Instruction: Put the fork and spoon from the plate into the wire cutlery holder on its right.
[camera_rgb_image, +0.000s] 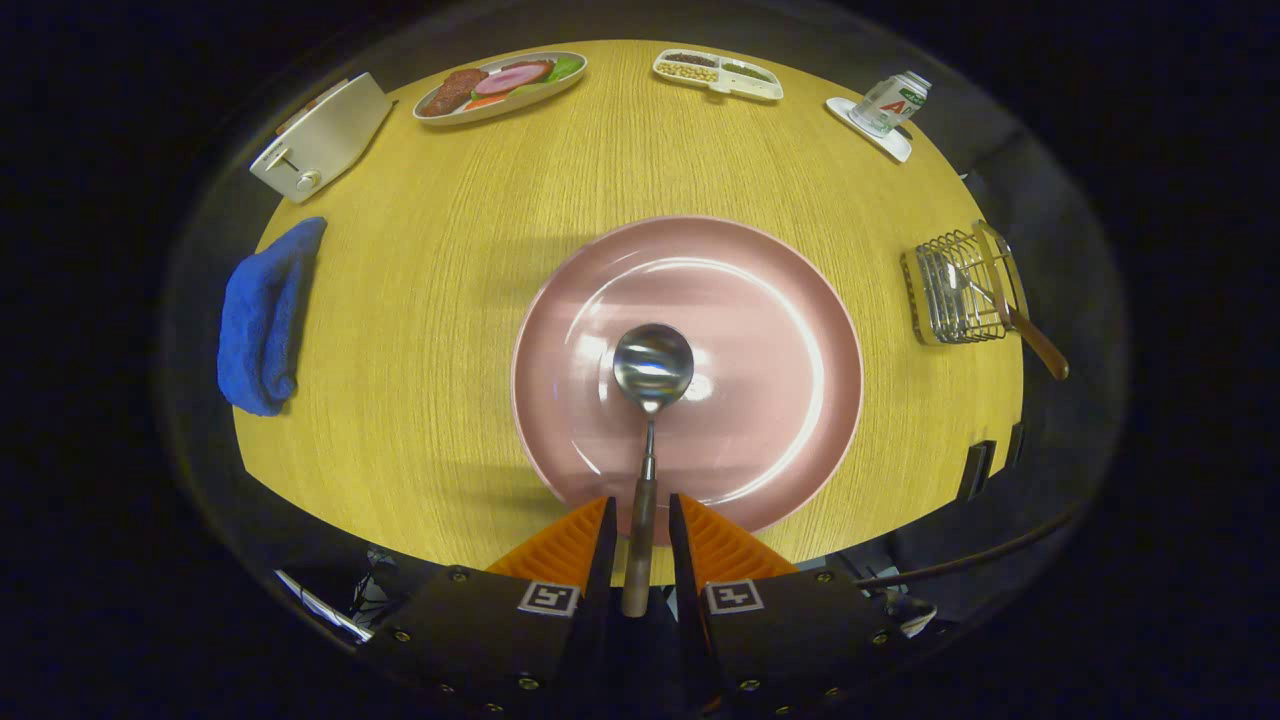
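The round wooden surface (430, 330) carries everything here, and at its middle sits a large pink plate (760, 400), just ahead of the tool (640, 535). To the plate's right stands the wire cutlery holder (955, 290), with a wooden-handled utensil, the fork (1030, 335) as far as can be told, already leaning out of it. A folded blue cloth (262, 320) lies well off to the left, a white toaster (320, 140) beyond it. Along the far edge are an oval dish of meat and greens (500, 87), a divided tray of beans (717, 75), and a small white bottle (890, 102) on a coaster; its label shows a red letter "A" and some green, the rest too small to read. The spoon (652, 368) has its bowl over the plate's centre; its handle runs back between the tool's fingers, which pinch it from both sides.
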